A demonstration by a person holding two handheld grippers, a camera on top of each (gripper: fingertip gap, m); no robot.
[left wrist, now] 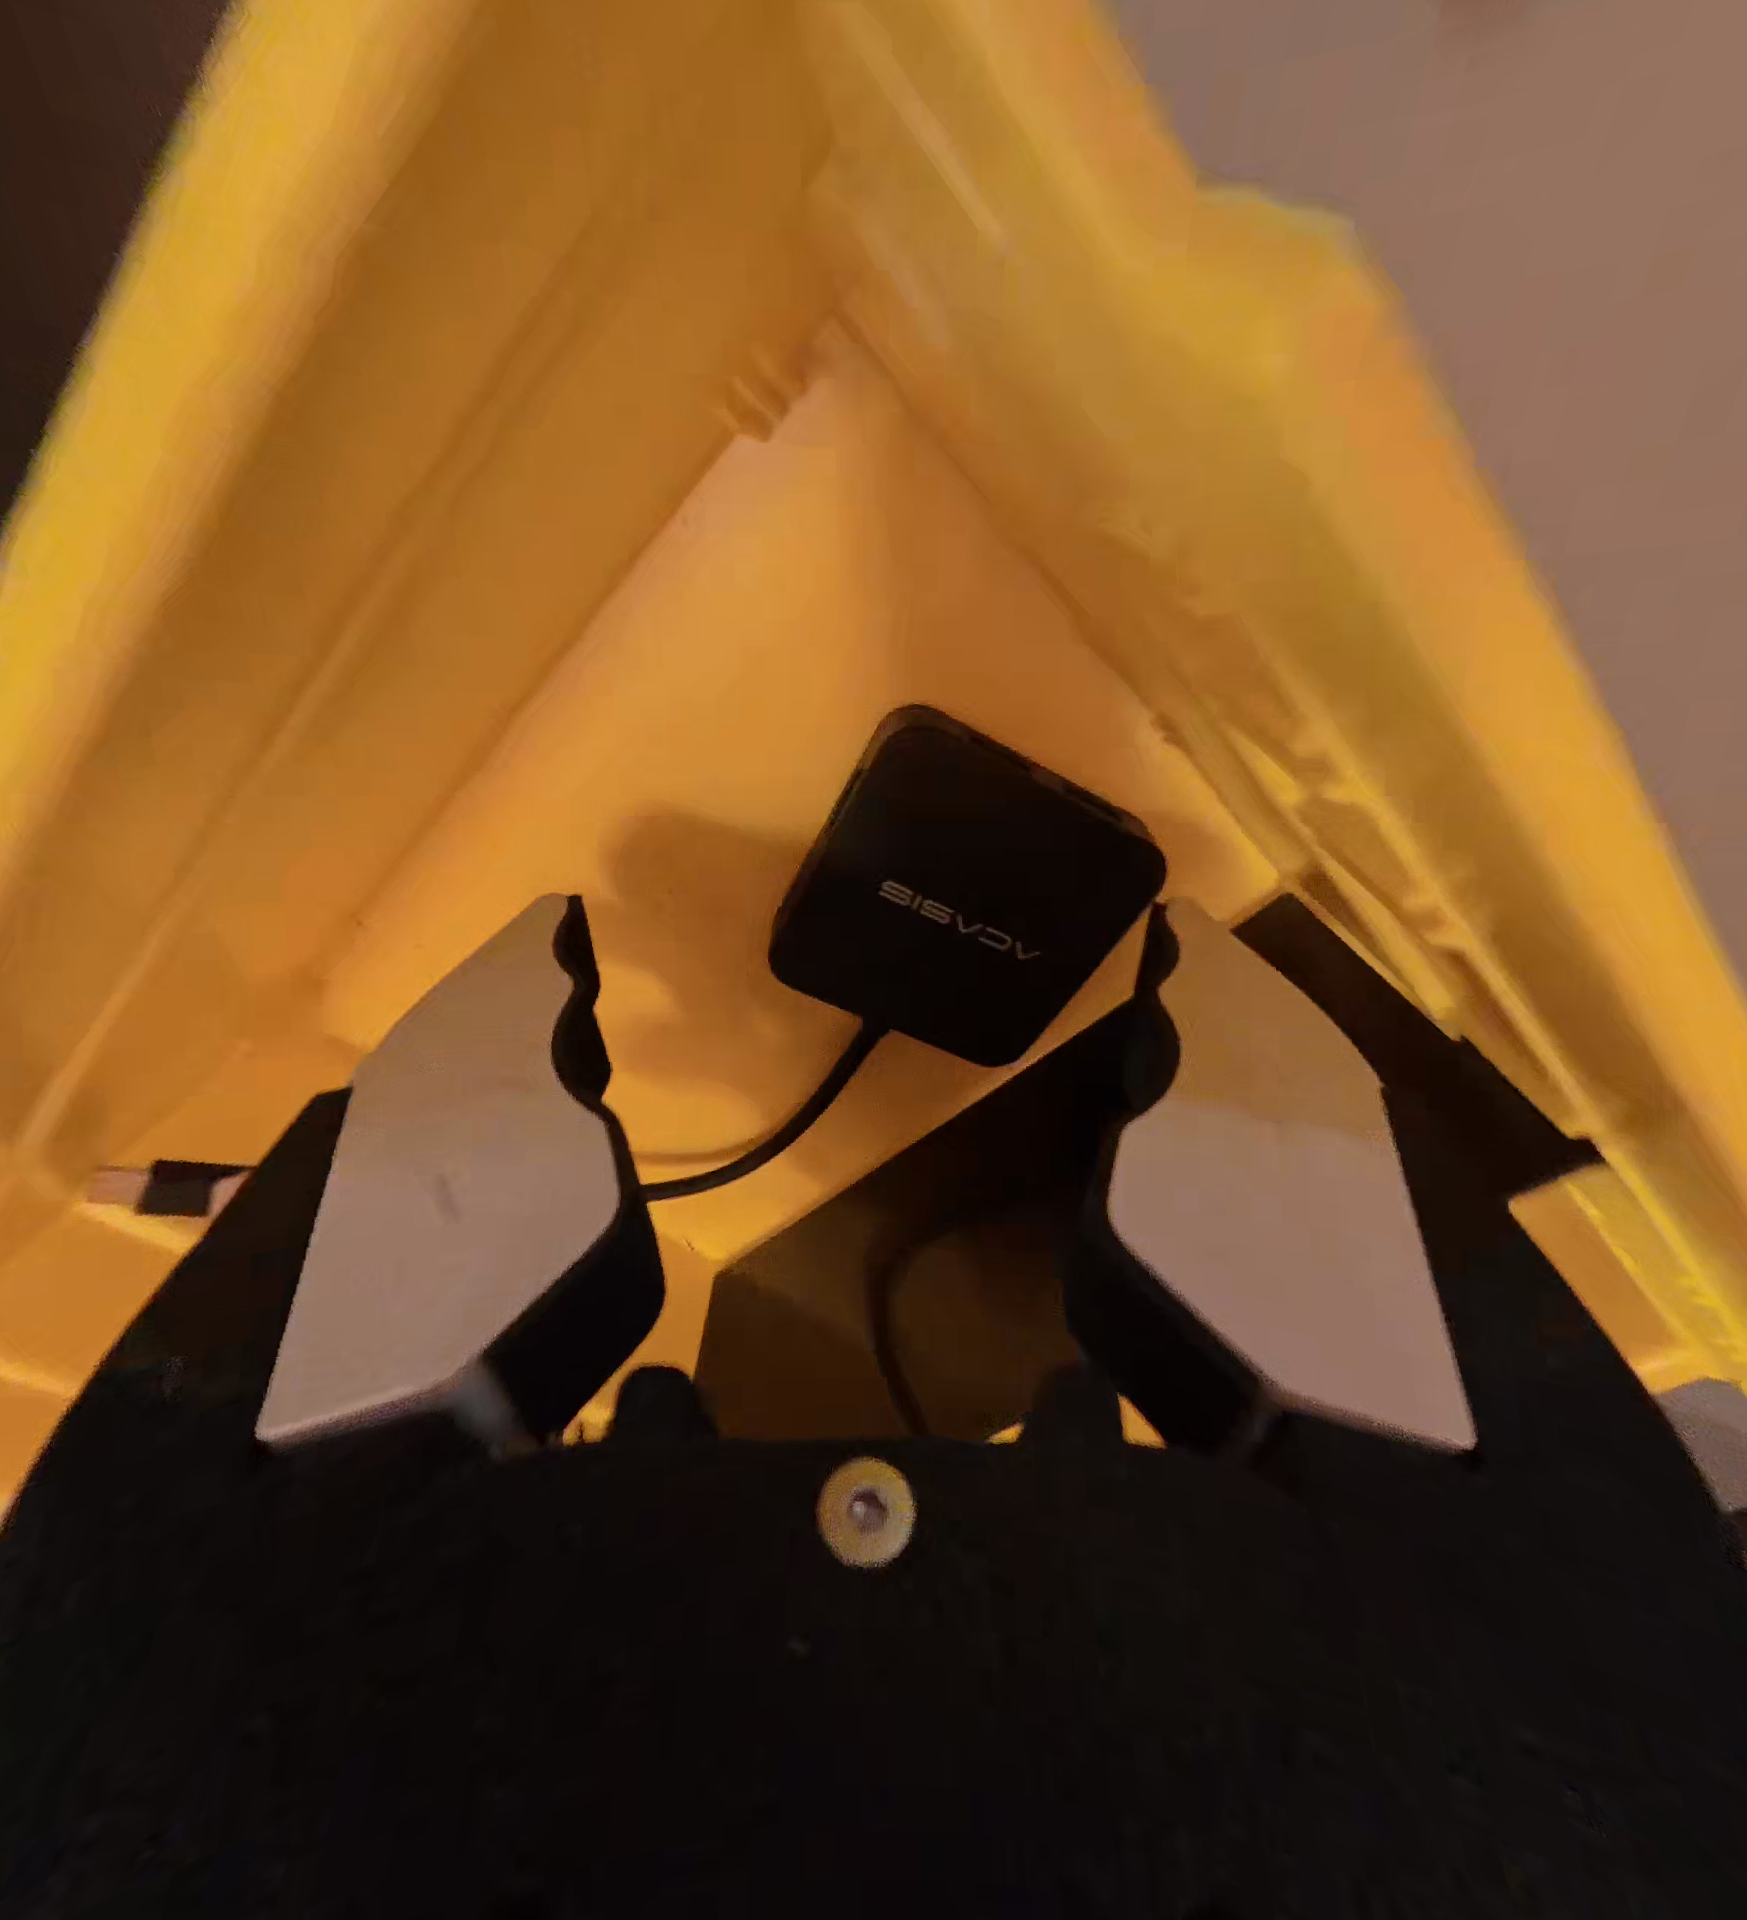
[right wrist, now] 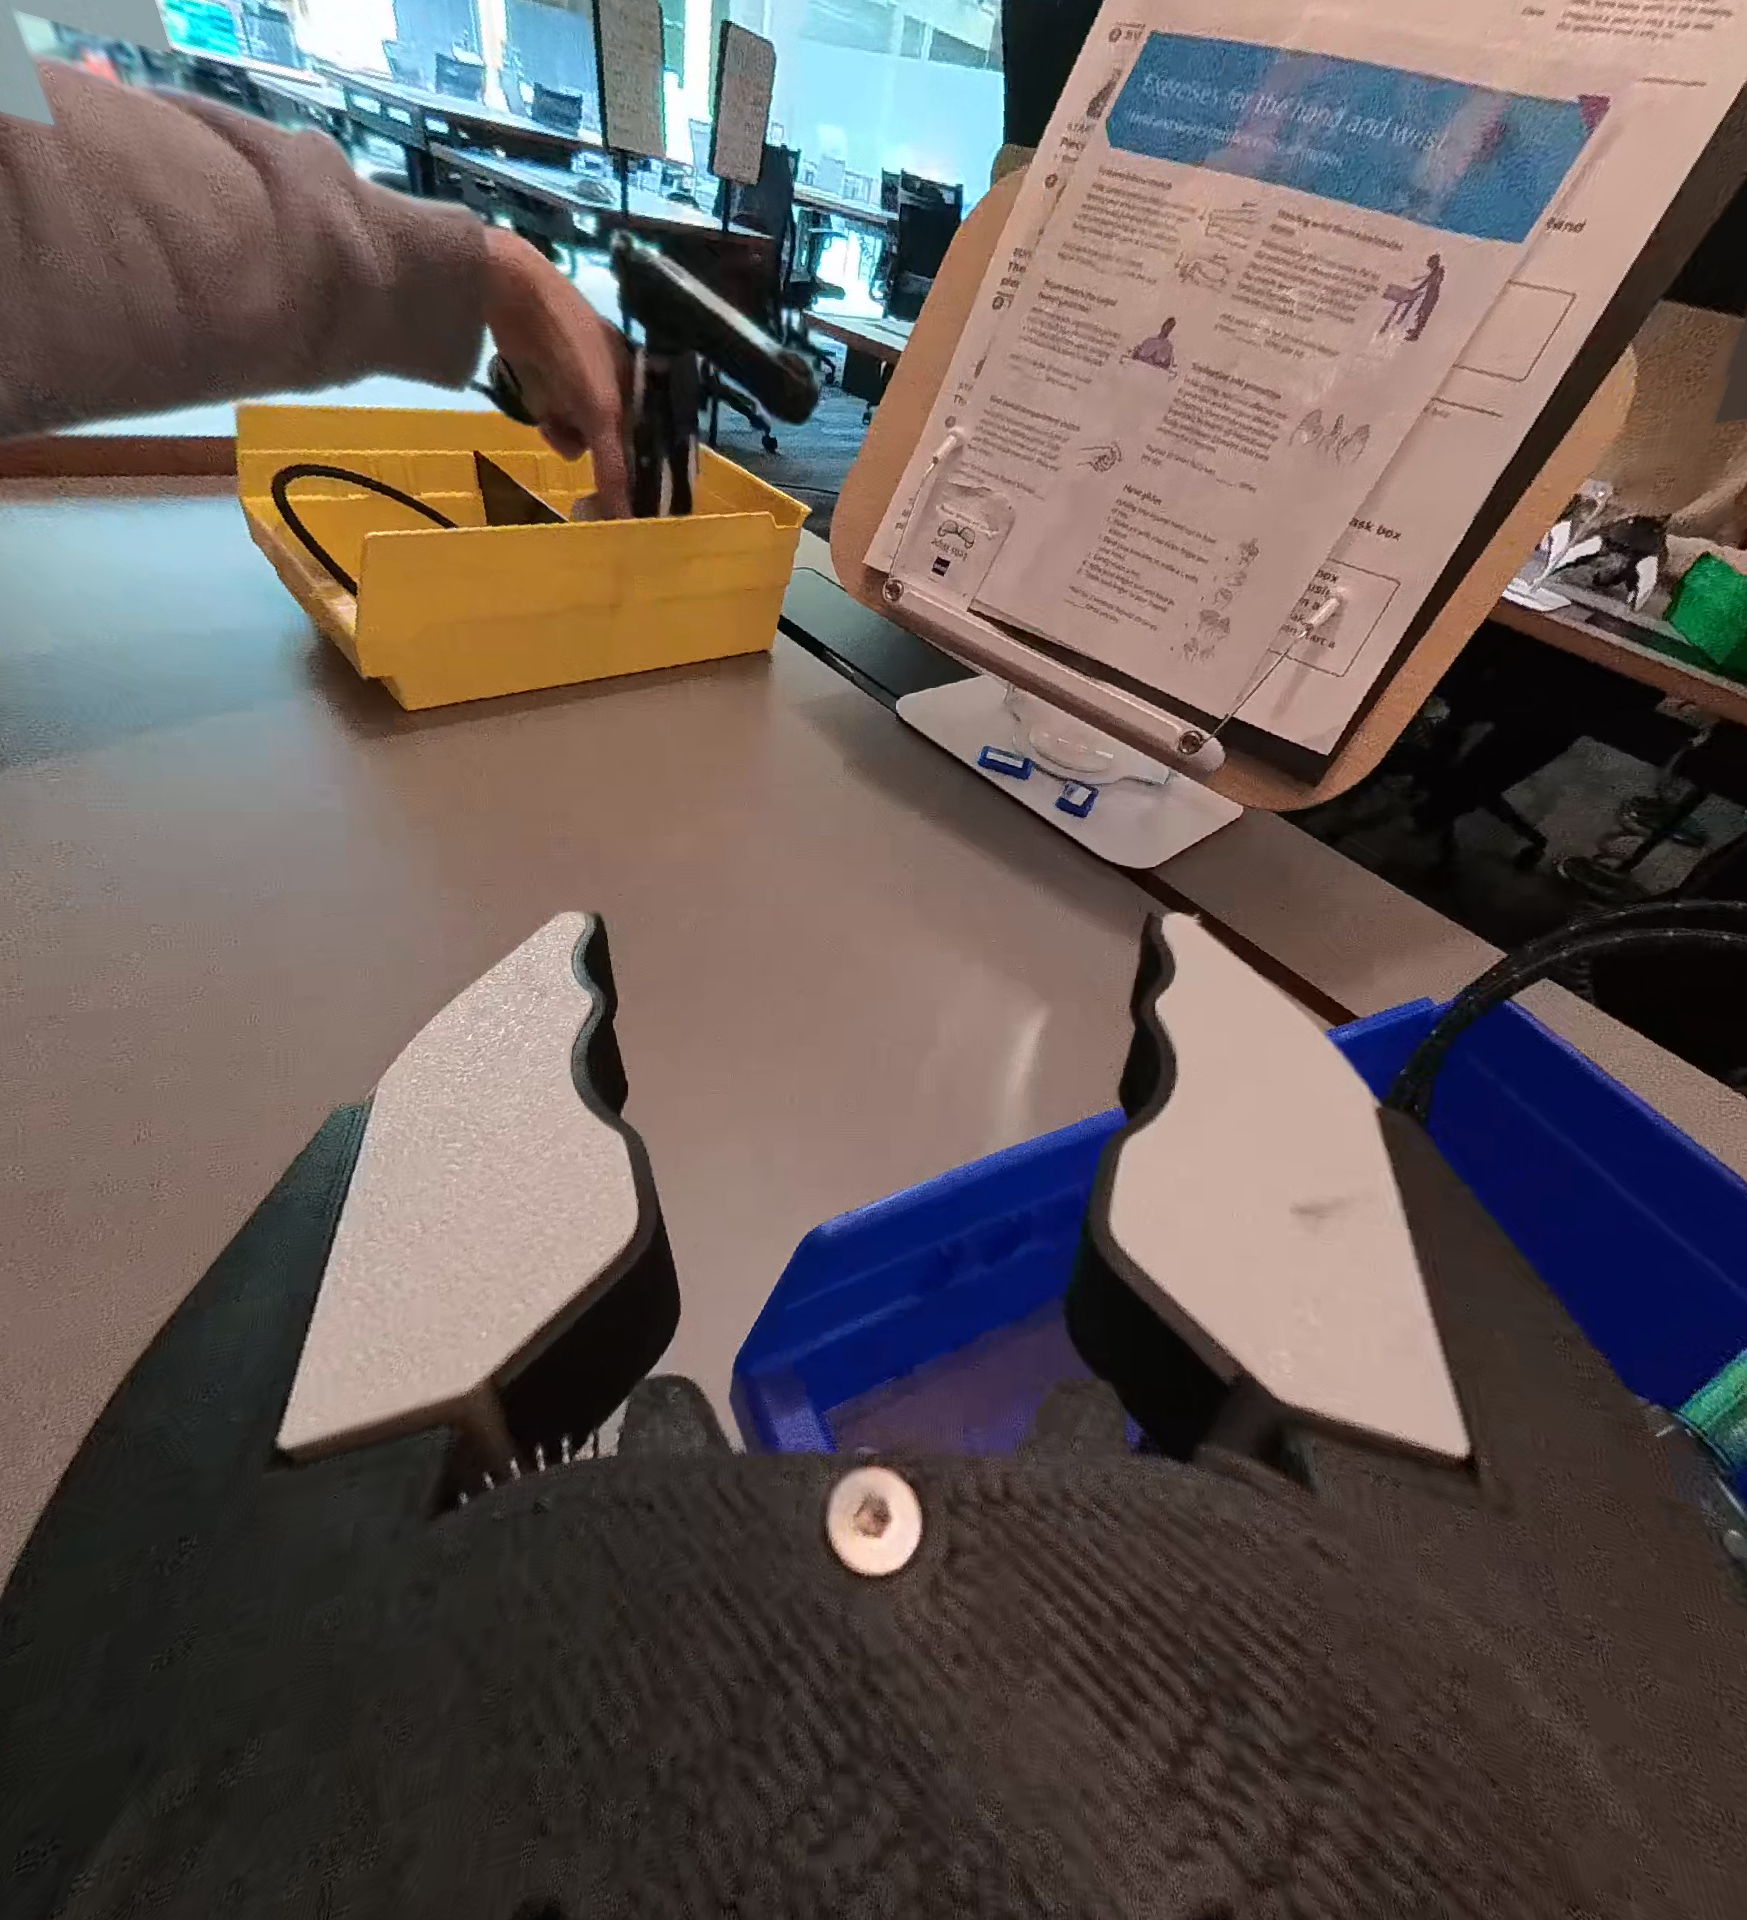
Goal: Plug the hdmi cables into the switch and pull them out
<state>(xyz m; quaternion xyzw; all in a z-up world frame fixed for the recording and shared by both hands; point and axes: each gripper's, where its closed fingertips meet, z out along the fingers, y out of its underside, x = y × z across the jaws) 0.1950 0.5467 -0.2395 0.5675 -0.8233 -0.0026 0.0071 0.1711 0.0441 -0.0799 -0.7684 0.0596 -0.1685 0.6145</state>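
In the left wrist view the black square switch (left wrist: 968, 883) lies on the floor of a yellow bin (left wrist: 433, 582), its thin black cable (left wrist: 796, 1132) running back toward me. My left gripper (left wrist: 864, 920) is open, its fingers either side just short of the switch. In the right wrist view my right gripper (right wrist: 874, 935) is open and empty above the grey table (right wrist: 433, 852), over the near corner of a blue bin (right wrist: 952, 1278). A thick black cable (right wrist: 1534, 966) loops out of the blue bin. The left gripper (right wrist: 661, 416) shows far off, reaching into the yellow bin (right wrist: 536, 592).
A black divider plate (left wrist: 910, 1226) stands in the yellow bin near my left fingers. A document stand with printed sheets (right wrist: 1264, 416) sits at the table's right edge on a white base (right wrist: 1108, 800). A person's sleeved arm (right wrist: 173, 270) reaches across. Green items (right wrist: 1742, 1403) lie in the blue bin.
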